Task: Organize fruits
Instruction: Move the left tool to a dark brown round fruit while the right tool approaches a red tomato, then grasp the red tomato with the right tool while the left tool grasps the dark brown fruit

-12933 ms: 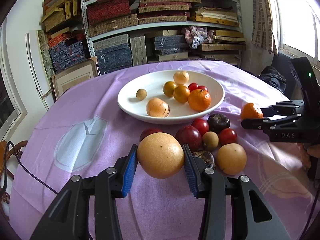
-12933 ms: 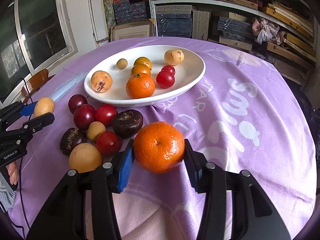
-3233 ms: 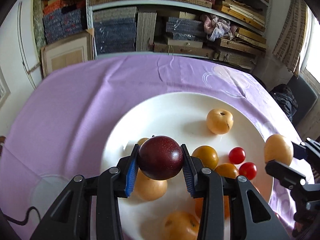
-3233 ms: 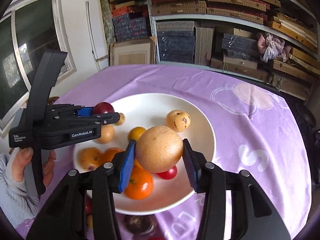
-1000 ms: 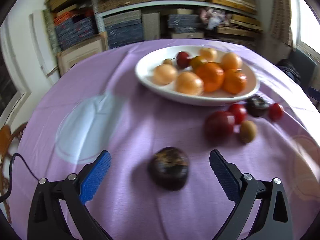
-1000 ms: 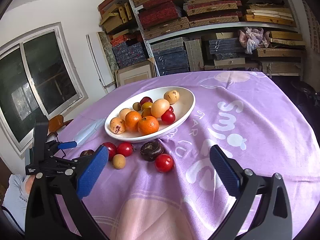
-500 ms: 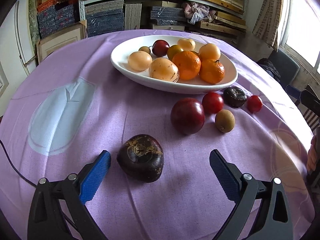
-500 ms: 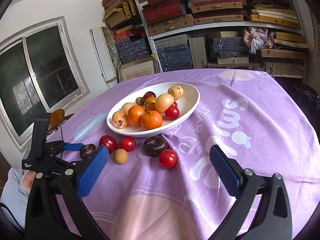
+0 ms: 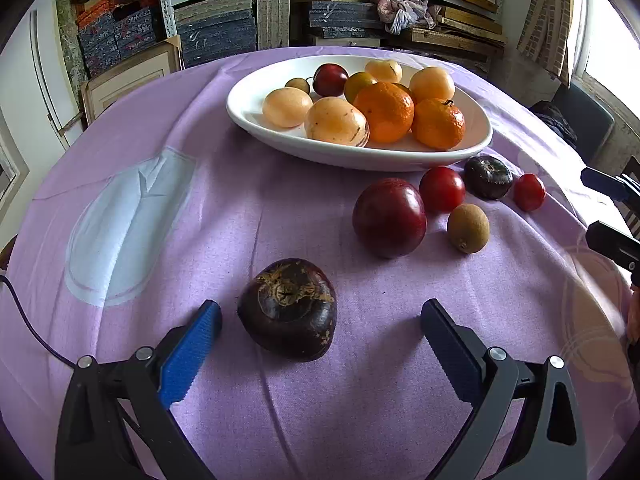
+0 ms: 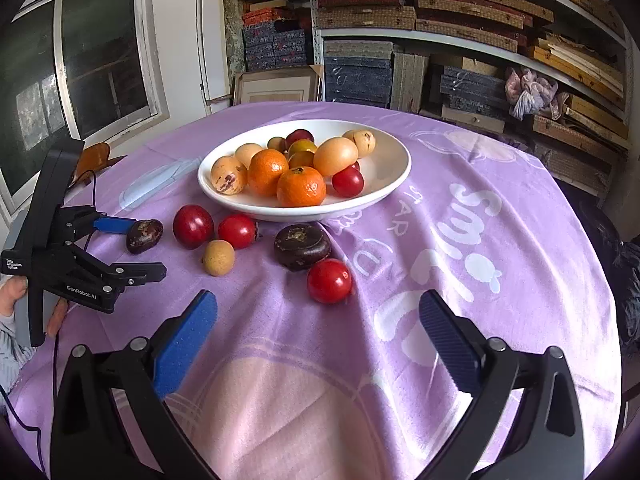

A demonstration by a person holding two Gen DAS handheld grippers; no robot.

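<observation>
Left gripper (image 9: 320, 322) was wide open around the dark fruit (image 9: 289, 309) on the purple cloth (image 9: 200, 200), near the white bowl (image 9: 352, 156); right gripper (image 10: 318, 316) was also open and empty; fruit looked round, hard-shelled, probably light, so grip across the widest part.

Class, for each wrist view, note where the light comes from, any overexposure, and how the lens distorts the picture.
Left wrist view: daylight from the blown-out window at right, shadows falling left of the mangosteen. Right wrist view: softer, even light. Both: fisheye bending the shelves, dark corner vignette.
</observation>
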